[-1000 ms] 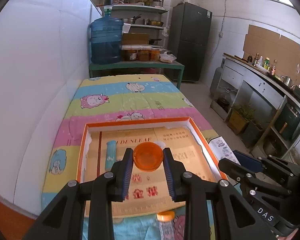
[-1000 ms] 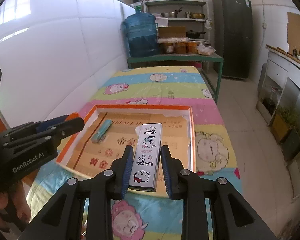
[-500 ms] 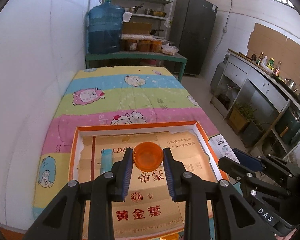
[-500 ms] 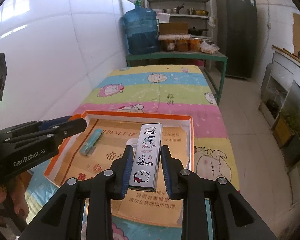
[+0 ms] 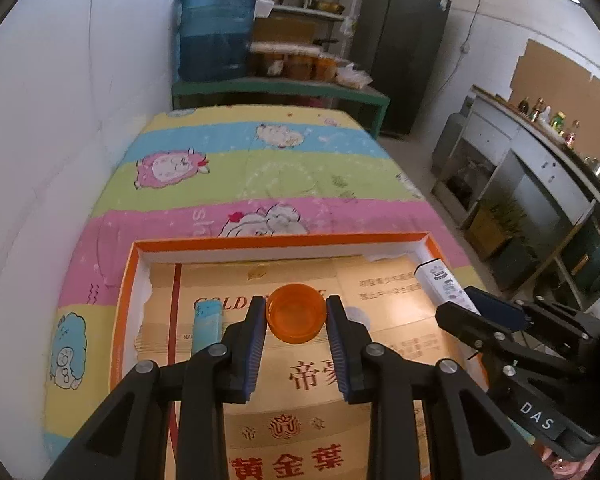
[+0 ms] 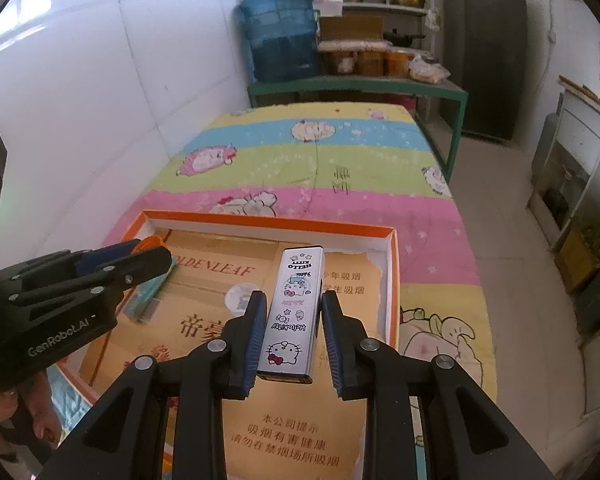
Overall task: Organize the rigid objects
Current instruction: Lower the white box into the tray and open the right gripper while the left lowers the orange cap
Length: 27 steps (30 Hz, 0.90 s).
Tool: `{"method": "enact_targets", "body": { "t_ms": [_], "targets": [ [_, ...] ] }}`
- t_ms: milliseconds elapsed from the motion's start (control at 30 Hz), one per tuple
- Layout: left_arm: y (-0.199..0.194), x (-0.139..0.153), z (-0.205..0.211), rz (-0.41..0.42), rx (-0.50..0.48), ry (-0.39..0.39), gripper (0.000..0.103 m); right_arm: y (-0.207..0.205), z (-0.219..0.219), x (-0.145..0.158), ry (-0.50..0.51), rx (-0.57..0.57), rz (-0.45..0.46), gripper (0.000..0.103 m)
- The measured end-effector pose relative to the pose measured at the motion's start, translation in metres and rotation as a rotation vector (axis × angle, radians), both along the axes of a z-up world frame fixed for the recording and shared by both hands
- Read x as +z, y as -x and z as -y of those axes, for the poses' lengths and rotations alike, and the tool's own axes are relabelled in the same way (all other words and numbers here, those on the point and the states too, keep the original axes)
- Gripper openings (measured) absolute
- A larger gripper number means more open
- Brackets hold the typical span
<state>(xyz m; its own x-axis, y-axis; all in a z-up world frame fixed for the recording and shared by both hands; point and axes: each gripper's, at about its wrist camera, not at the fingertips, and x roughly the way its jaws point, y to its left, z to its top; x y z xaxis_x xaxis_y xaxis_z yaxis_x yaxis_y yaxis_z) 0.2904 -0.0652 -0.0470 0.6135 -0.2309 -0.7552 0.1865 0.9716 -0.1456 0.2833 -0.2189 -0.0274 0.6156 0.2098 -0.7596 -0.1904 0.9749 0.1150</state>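
My left gripper (image 5: 296, 316) is shut on a round orange lid (image 5: 296, 313) and holds it over the orange-rimmed shallow box (image 5: 276, 241), which is lined with golden cardboard. A light blue lighter (image 5: 207, 326) lies inside the box, just left of the left finger. My right gripper (image 6: 294, 316) is shut on a long white cartoon-cat tin (image 6: 296, 312), held over the right half of the same box (image 6: 268, 222). The left gripper (image 6: 156, 254) reaches in from the left of the right wrist view, with the lighter (image 6: 144, 300) partly hidden under it. The tin (image 5: 444, 284) also shows at the right of the left wrist view.
The box sits on a table covered with a striped cartoon cloth (image 5: 260, 168), against a white wall on the left. Beyond it stands a green bench with a blue water jug (image 5: 216, 32) and jars. A dark fridge (image 5: 396, 48) and a counter are at the right.
Both grippers have moved forward and lower over the box with their objects still held. The box now fills more of each view; the near table edge has dropped out of sight.
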Motion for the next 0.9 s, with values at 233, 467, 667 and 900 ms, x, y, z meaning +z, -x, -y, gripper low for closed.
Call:
{"method": "enact_targets", "body": {
  "t_ms": [233,467,667,900],
  "targets": [
    [-0.010,-0.018,-0.002,-0.047,0.011,-0.007,0.031,-0.013,0.000,-0.018,-0.008,0.003,-0.050,0.029],
    [-0.019,-0.030,-0.003,-0.074,0.021,-0.009,0.031,-0.025,0.003,-0.025,-0.018,-0.006,-0.071,0.022],
    [-0.022,-0.042,-0.001,-0.108,0.017,-0.013,0.031,-0.028,0.007,-0.034,-0.024,-0.010,-0.092,0.022],
    [-0.025,-0.050,-0.001,-0.133,-0.009,0.026,0.031,-0.020,0.015,-0.030,-0.065,-0.017,-0.069,0.023]
  ]
}}
